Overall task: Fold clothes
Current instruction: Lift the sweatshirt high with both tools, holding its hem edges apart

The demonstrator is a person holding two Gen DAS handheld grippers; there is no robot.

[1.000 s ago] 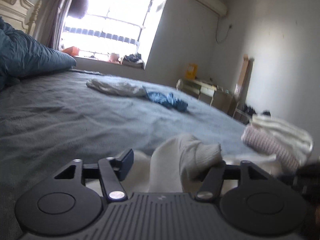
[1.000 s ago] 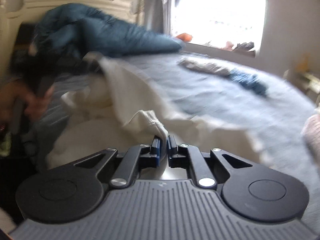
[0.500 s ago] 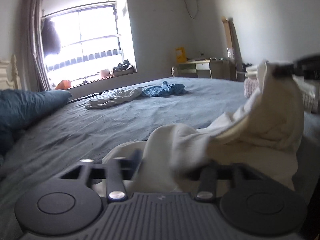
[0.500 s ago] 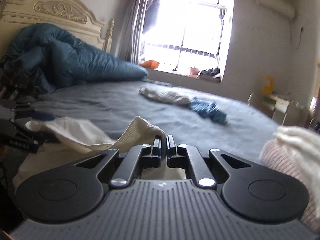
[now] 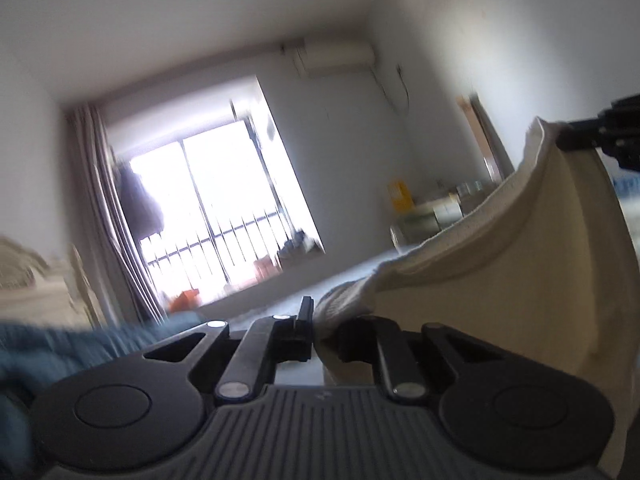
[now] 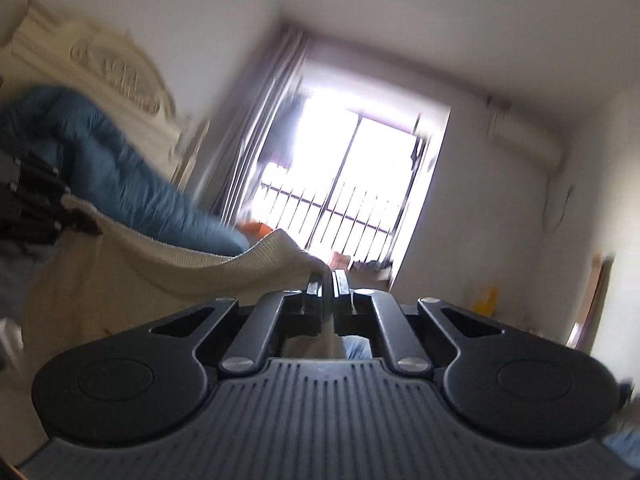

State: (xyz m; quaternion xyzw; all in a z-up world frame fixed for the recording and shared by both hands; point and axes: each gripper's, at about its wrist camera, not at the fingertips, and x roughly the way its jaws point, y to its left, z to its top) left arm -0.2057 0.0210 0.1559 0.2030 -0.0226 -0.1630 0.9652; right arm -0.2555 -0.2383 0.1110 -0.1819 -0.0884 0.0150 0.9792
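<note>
A cream knitted garment (image 5: 500,264) hangs stretched in the air between my two grippers. My left gripper (image 5: 326,332) has its jaws closing, and they pinch one ribbed corner of the cloth between the pads. In the right wrist view, my right gripper (image 6: 328,280) is shut on the other corner of the garment (image 6: 132,280). Each view also catches the opposite gripper on the far end of the cloth: the right one (image 5: 608,136) at the upper right, the left one (image 6: 32,208) at the left edge. The garment's lower part is hidden below the grippers.
A blue duvet (image 6: 120,176) lies against the cream carved headboard (image 6: 112,72). Straight ahead is a bright barred window (image 5: 224,216) with a curtain (image 5: 112,208). An air conditioner (image 5: 336,56) is on the wall. A desk with a yellow item (image 5: 400,196) stands right.
Both grippers have risen and tilted, lifting the cream garment off the bed into a taut span. The left jaws went from wide apart to pinching the cloth.
</note>
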